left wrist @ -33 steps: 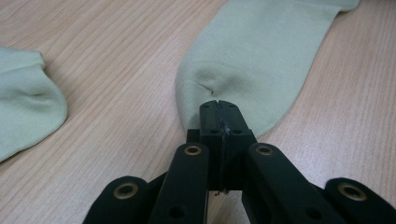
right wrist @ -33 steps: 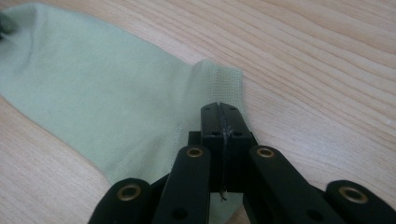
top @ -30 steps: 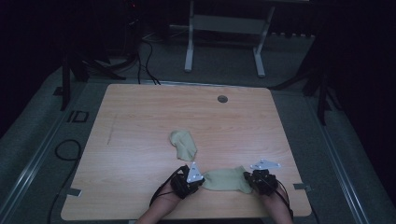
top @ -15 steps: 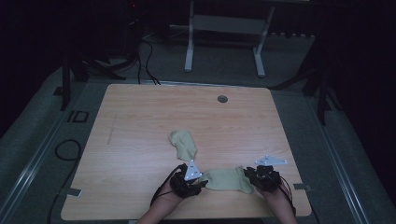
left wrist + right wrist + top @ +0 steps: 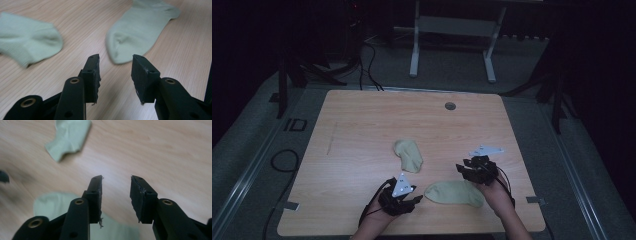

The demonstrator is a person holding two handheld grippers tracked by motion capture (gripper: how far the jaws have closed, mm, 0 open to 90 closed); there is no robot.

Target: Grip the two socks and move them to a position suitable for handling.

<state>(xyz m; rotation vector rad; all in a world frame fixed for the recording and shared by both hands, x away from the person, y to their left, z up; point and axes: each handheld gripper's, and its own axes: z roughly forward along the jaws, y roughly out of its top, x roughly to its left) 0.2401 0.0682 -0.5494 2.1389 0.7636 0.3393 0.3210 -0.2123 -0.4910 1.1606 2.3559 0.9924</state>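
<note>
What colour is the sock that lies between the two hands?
The sock is a plain pale green, with no pattern; the left gripper view shows it best.

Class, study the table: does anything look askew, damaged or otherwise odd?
Mostly tidy. The two pale green socks lie apart and unaligned: near sock flat, crosswise; far sock angled, its far end folded. Frayed threads hang off the right tongs' pads.

A dim lab or recording studio: a bare wooden table (image 5: 362, 125) on grey carpet, cables (image 5: 364, 60) and metal stands (image 5: 452, 30) along the top.
</note>
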